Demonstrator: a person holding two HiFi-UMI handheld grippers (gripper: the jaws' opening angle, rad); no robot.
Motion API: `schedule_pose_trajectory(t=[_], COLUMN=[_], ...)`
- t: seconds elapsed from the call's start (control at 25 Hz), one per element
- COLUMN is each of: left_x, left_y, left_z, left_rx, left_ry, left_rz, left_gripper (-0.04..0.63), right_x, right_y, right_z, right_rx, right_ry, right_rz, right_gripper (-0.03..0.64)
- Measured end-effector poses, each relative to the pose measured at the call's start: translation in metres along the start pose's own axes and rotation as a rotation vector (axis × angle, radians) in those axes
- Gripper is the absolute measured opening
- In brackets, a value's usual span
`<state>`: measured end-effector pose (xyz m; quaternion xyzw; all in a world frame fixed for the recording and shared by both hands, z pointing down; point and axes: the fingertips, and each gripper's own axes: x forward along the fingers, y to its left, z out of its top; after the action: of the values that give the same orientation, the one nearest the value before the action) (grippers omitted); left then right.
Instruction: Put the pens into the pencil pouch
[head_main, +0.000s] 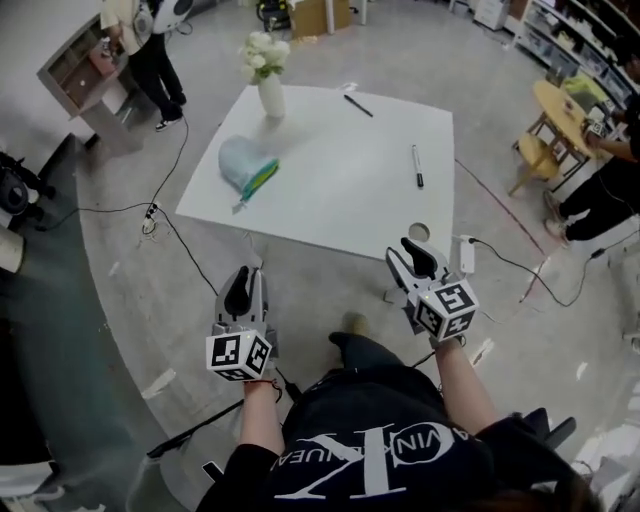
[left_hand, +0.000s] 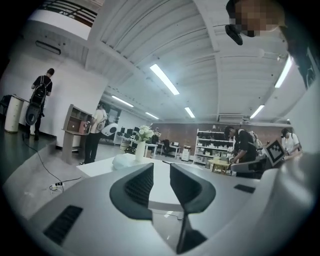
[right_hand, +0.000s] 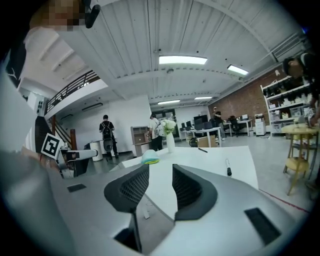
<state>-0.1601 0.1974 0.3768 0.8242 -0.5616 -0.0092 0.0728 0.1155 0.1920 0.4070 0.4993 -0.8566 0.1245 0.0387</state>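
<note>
A white table carries a pale blue pencil pouch at its left, a black pen near its far edge and a black marker at its right. Both grippers hover over the floor just short of the table's near edge. My left gripper is open with nothing between its jaws, and the pouch lies ahead of it to the left. My right gripper is open and empty too. In the right gripper view the marker lies ahead to the right and the pouch ahead to the left.
A white vase of flowers stands at the table's far left corner. A round hole sits near the near right edge, with a power strip beside it. Cables cross the floor. A small wooden table and people stand around.
</note>
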Motion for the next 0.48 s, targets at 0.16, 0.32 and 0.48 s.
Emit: schedule_pose_trajectory(t=[0.16,0.32,0.48], left_x=[0.051,0.106,0.161], left_y=[-0.014,-0.023,-0.026], left_z=[-0.003,-0.003,-0.001], left_rx=[0.003,0.033,0.032], left_ry=[0.021,0.047,0.065], left_rz=[-0.088,-0.161,-0.205], left_gripper=[0.095,0.095,0.095], right_x=[0.007,0.021,0.041], right_y=[-0.036,-0.075,-0.114], right_z=[0.0,-0.004,-0.005], right_rx=[0.017,0.044,0.07], right_ry=[0.015,0.04,0.063], right_rz=[-0.082,-0.161,-0.22], right_gripper=[0.155,0.155,0.155])
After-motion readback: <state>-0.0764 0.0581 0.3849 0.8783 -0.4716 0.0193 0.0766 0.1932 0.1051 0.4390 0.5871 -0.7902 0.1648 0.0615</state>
